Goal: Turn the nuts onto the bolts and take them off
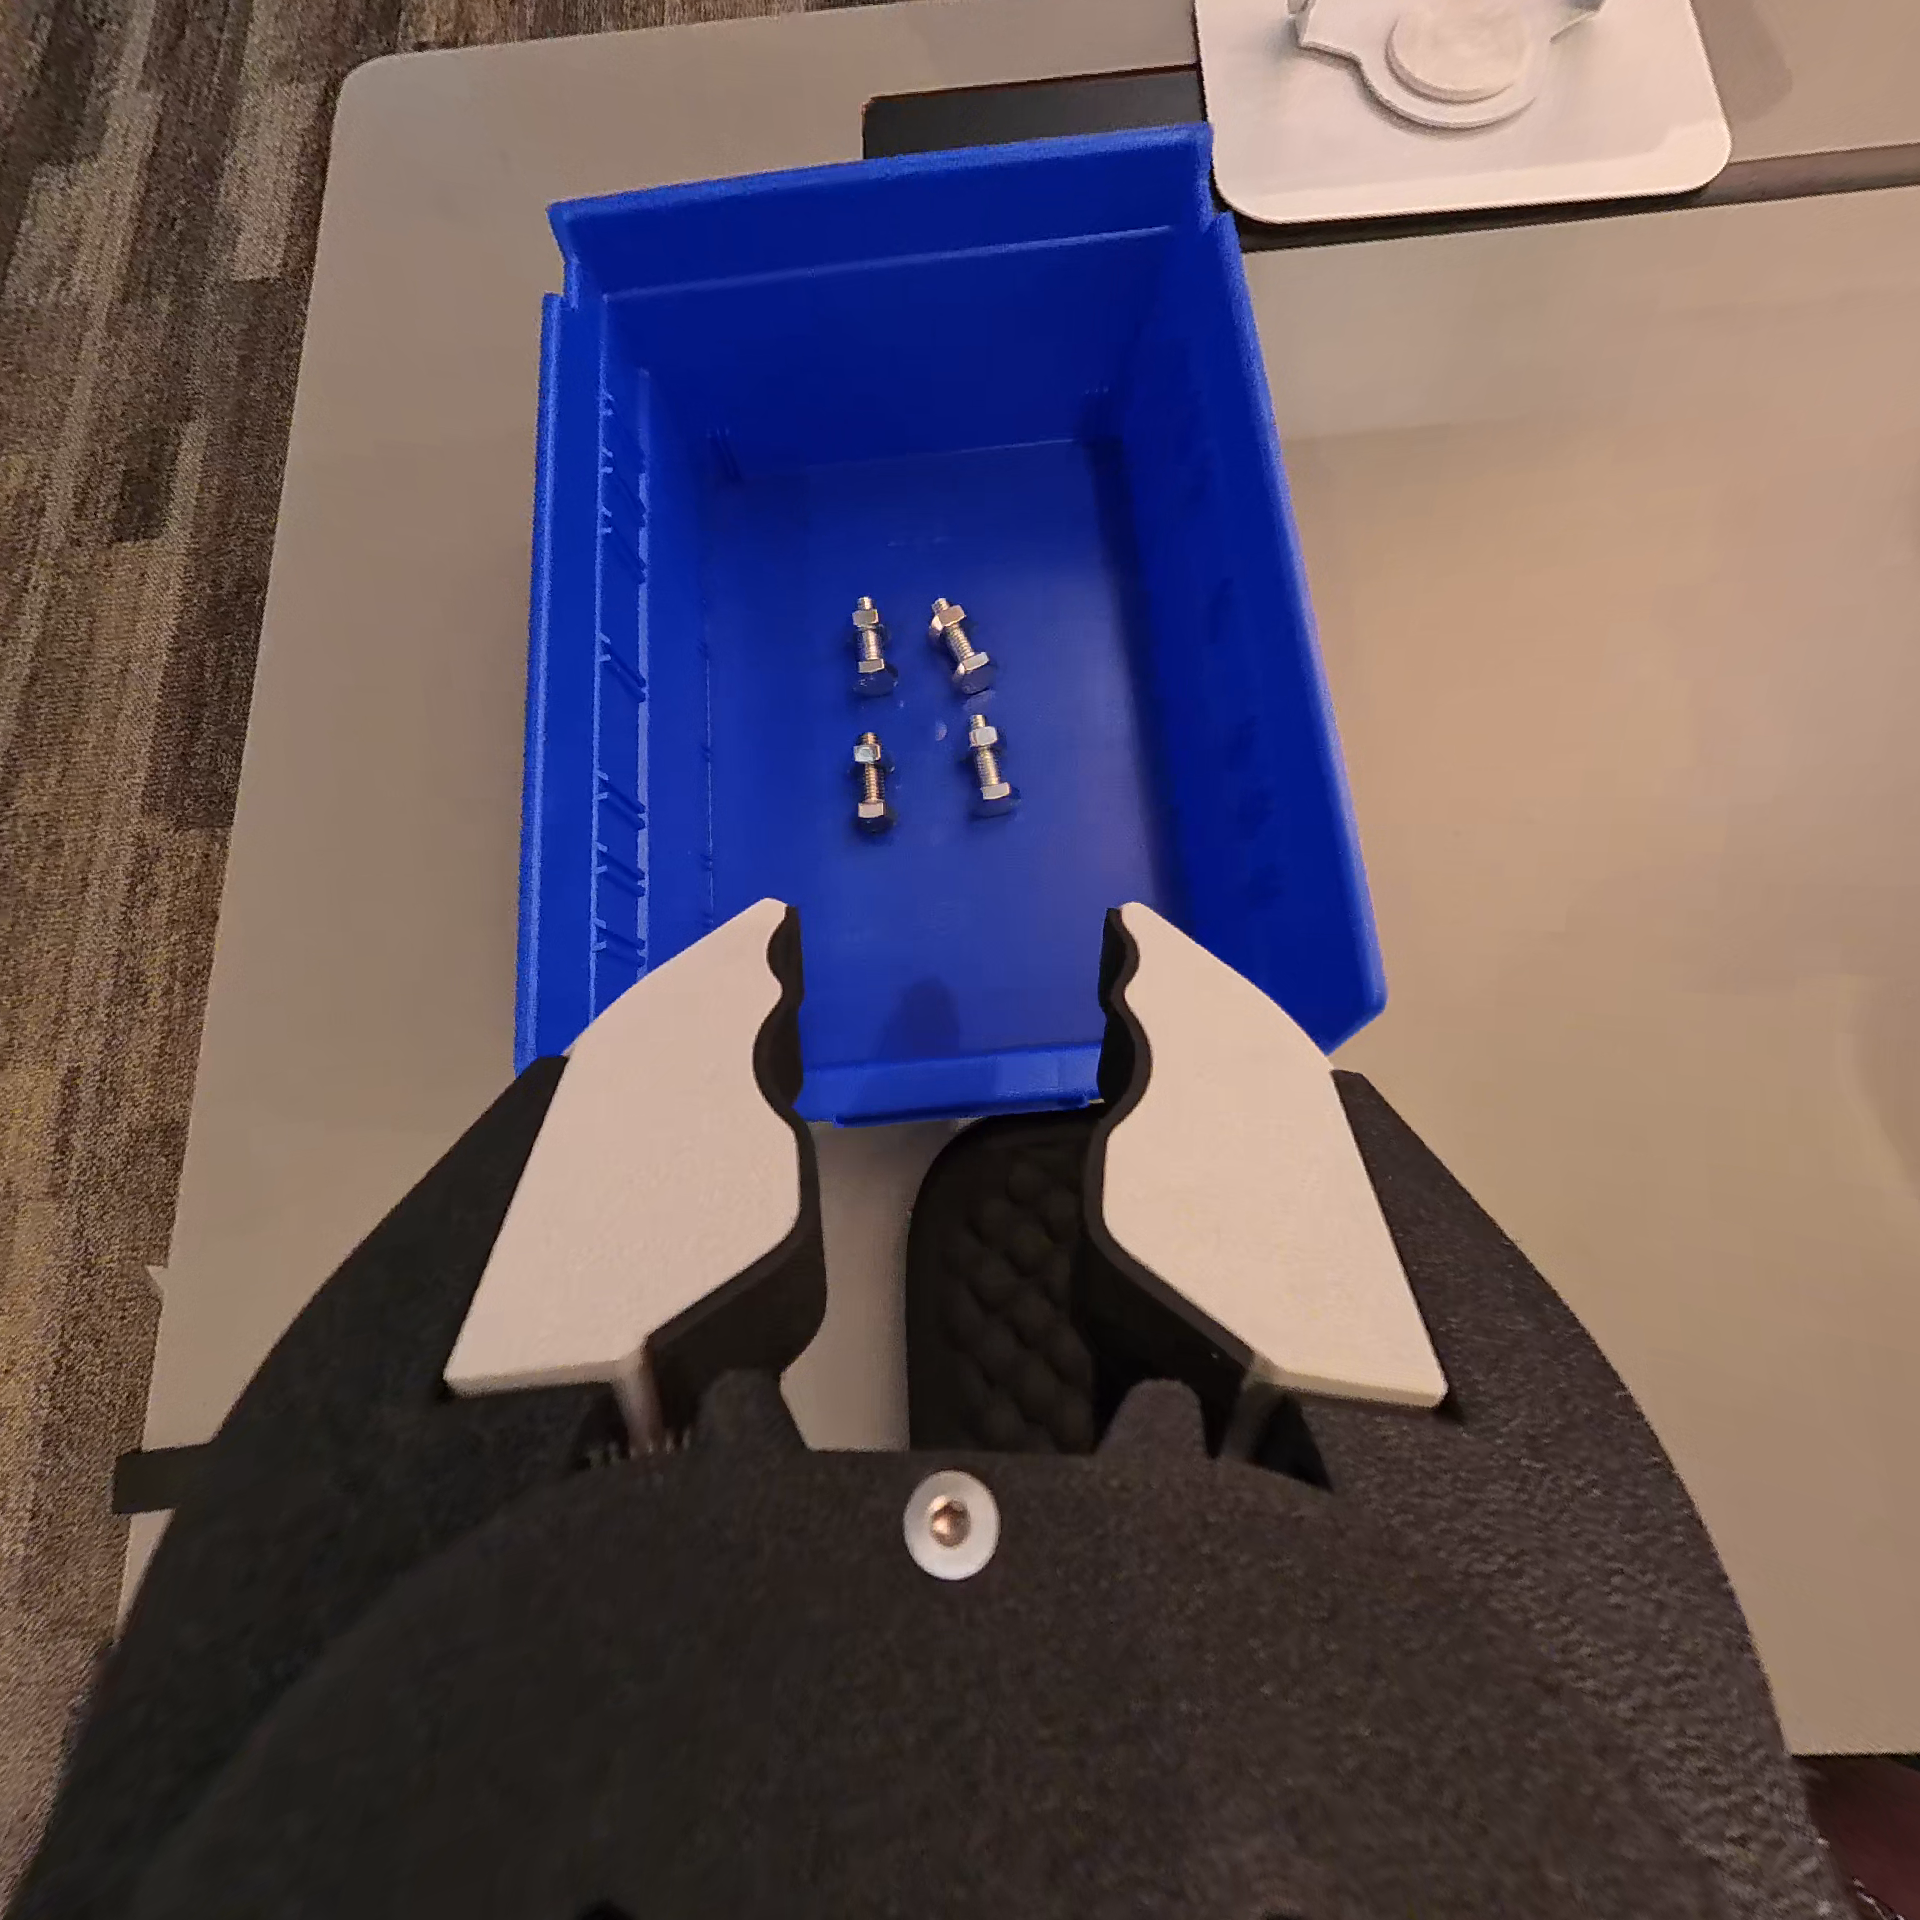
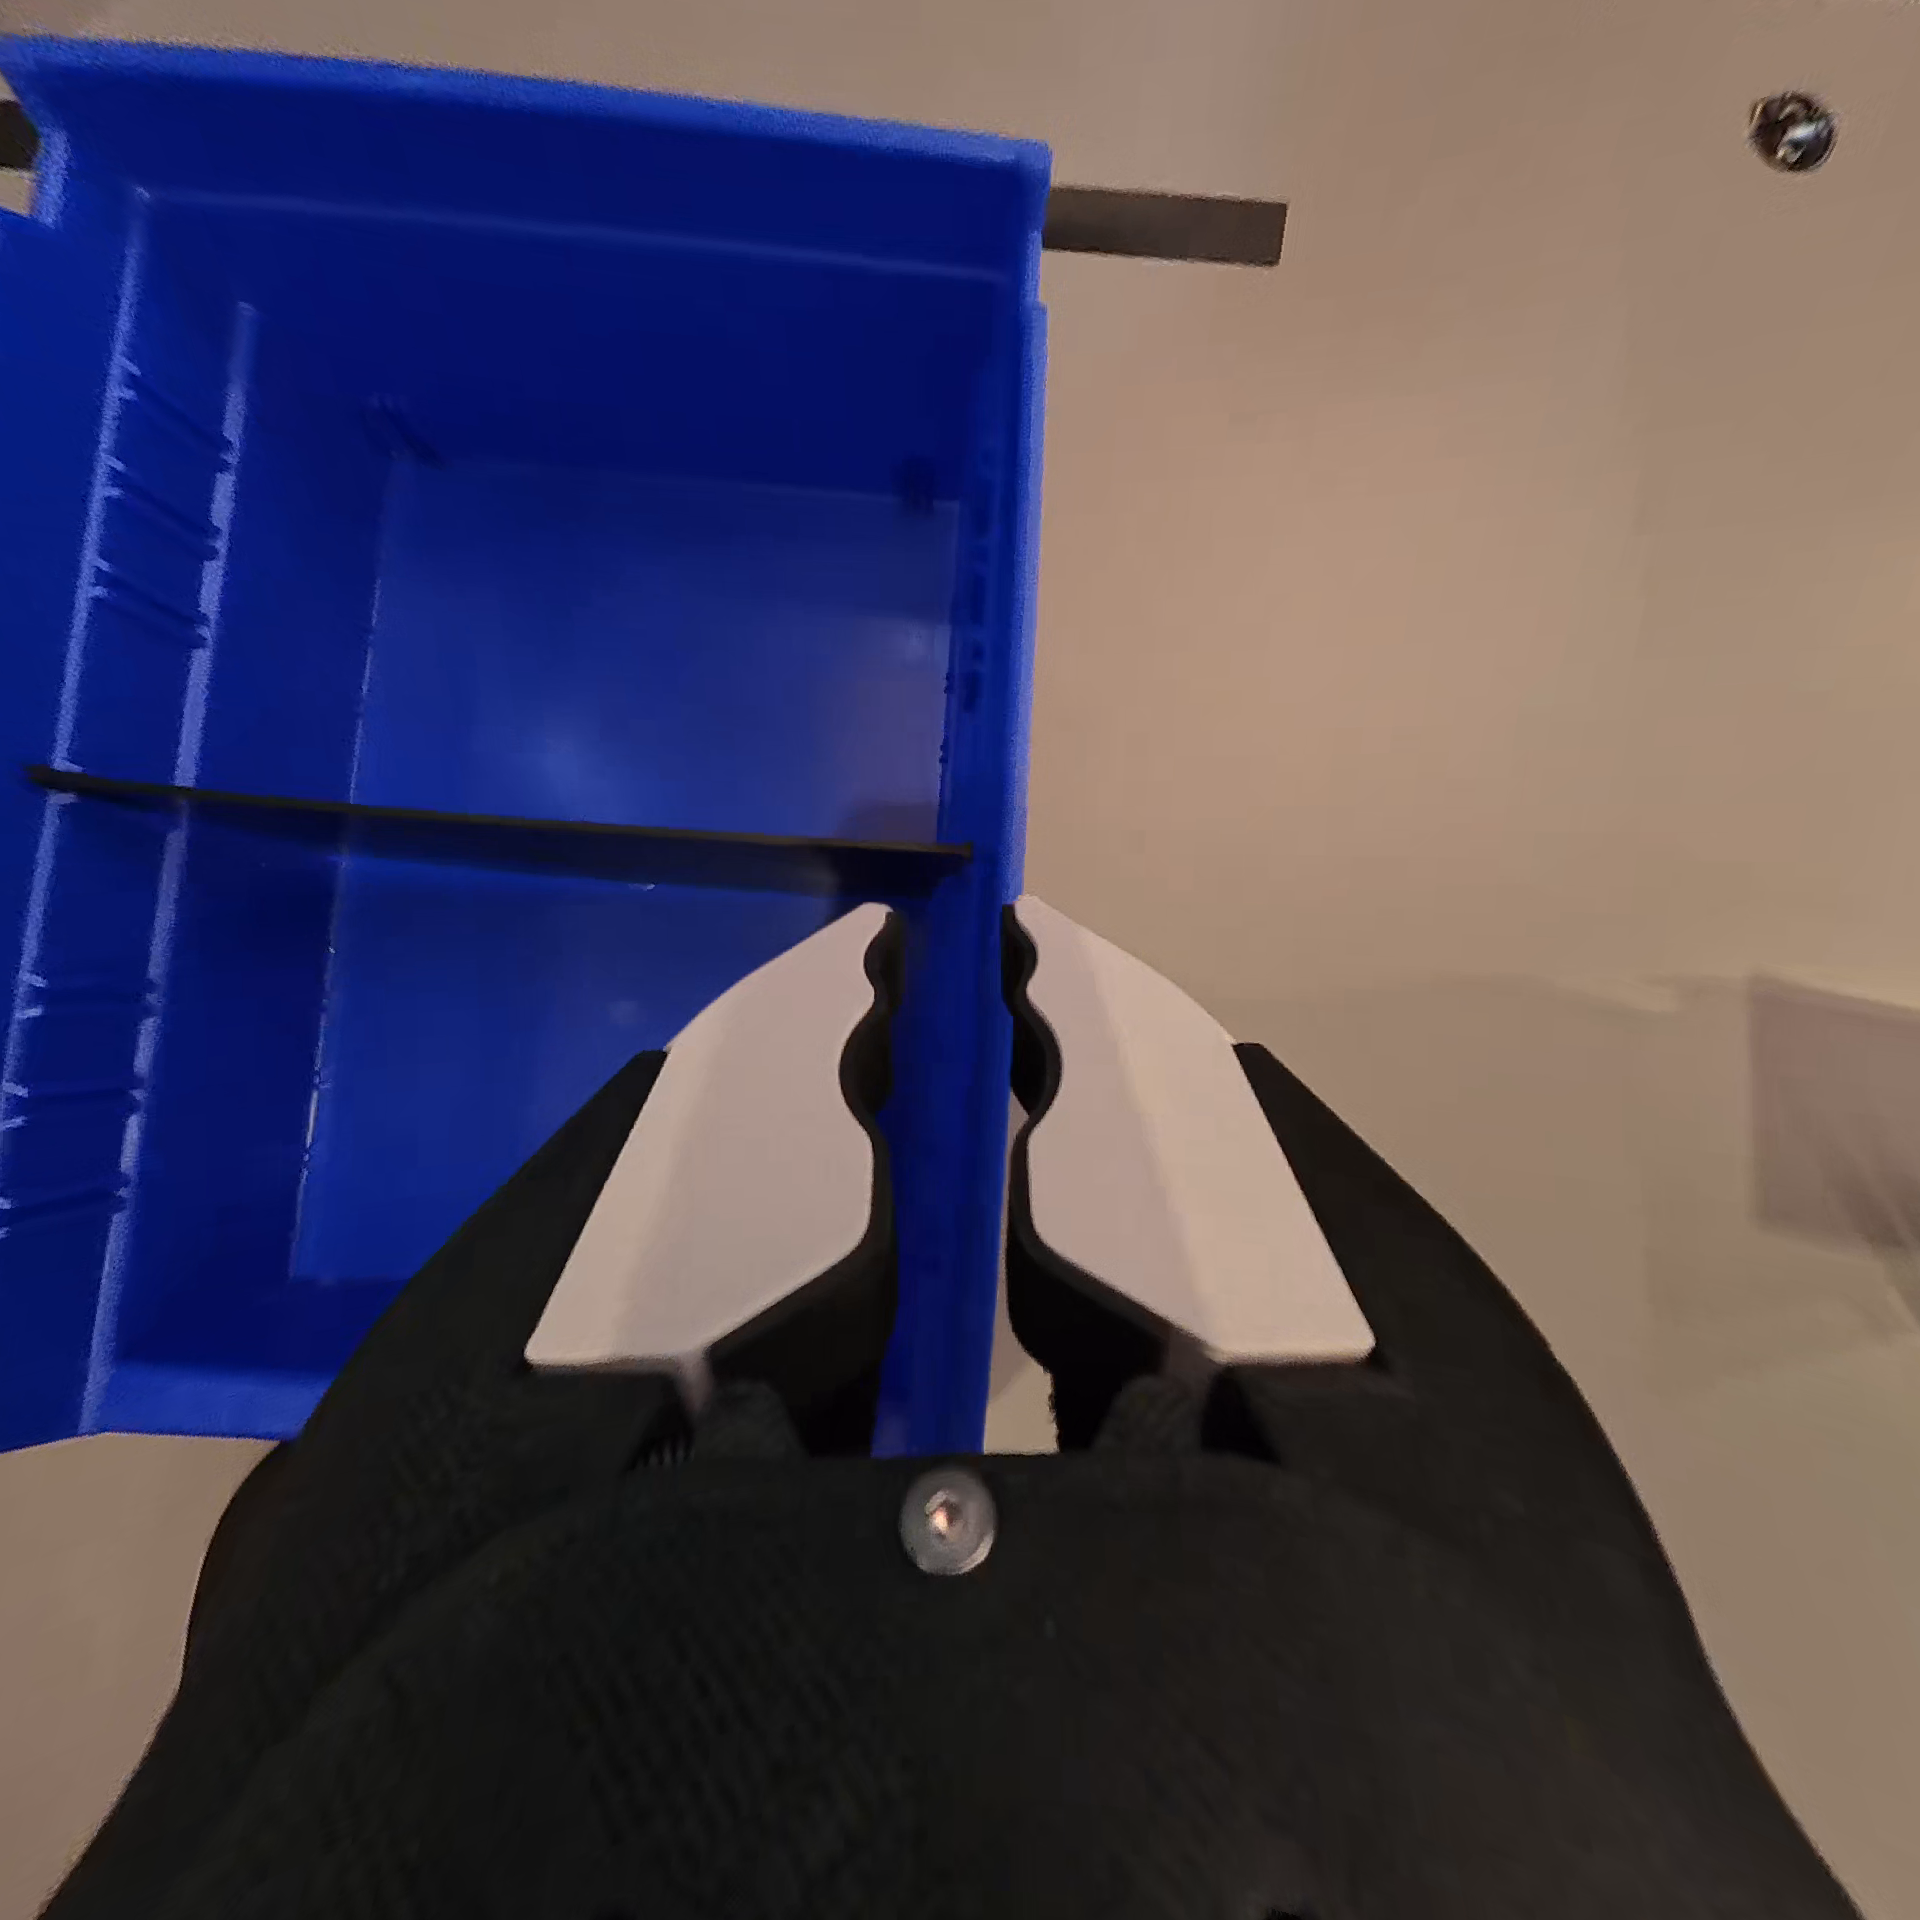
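Observation:
Several silver bolts point(image 1: 925, 707), each with a nut threaded on it, lie in two rows on the floor of a blue bin point(image 1: 1299, 675). My left gripper point(image 1: 951, 914) is open and empty, held above the bin's near end, short of the bolts. In the right wrist view a second blue bin point(image 2: 1023, 520) has a thin black divider point(image 2: 520, 826) across it, and both compartments look empty. My right gripper point(image 2: 951, 914) straddles this bin's right wall, one finger inside and one outside, pads pressed on the wall.
Both bins sit on a beige table point(image 1: 1558, 727). A white tray point(image 1: 1455, 156) stands at the far right, with a black slab point(image 1: 1029, 114) behind the bin. Carpet point(image 1: 125, 520) lies beyond the left edge. A small round metal piece point(image 2: 1789, 130) and a black strip point(image 2: 1164, 229) lie right of the second bin. One gripper's finger ends stand about 70 cm off the other's.

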`<state>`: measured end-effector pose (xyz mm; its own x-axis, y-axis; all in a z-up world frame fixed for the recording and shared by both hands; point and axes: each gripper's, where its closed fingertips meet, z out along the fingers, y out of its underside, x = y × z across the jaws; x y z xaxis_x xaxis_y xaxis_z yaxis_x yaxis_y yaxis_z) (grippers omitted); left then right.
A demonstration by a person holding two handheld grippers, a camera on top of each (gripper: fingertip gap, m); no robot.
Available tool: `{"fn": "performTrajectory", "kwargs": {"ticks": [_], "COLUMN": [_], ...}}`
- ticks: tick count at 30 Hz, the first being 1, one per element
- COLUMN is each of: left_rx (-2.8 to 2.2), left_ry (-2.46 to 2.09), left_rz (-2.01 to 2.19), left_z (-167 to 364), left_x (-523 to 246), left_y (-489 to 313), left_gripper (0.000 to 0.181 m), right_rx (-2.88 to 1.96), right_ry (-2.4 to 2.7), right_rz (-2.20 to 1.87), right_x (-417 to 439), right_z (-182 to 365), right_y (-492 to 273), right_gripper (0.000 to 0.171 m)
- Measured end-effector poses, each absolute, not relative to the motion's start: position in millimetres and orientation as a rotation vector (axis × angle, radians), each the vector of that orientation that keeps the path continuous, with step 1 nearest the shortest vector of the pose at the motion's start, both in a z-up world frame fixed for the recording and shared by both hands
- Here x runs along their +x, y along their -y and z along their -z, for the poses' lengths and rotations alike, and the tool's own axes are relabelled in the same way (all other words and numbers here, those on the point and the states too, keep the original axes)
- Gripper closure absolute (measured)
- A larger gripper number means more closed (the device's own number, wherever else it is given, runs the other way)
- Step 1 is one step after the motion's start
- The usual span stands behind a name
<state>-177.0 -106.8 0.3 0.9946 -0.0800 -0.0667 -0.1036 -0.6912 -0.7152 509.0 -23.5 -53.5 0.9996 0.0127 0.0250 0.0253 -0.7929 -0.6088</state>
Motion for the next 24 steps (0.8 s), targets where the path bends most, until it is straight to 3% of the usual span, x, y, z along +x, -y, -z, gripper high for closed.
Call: {"fn": "performTrajectory", "kwargs": {"ticks": [17, 24], "left_rx": [-2.339, -2.314], "left_ry": [-0.132, -0.113], "left_rz": [-0.033, -0.029], "left_z": [1.9, -4.7], "left_x": [-178.7, -184.2], "left_y": [101.7, 102.3], "left_gripper": [0.127, 0.127], "right_rx": [-2.268, -2.15], "right_ry": [0.385, 0.469], "right_rz": [-0.154, -0.182], "right_x": [384.3, 341.8], "right_z": [22.2, -17.4], "right_y": [0.4, 2.8], "right_gripper": [0.157, 0.157]}}
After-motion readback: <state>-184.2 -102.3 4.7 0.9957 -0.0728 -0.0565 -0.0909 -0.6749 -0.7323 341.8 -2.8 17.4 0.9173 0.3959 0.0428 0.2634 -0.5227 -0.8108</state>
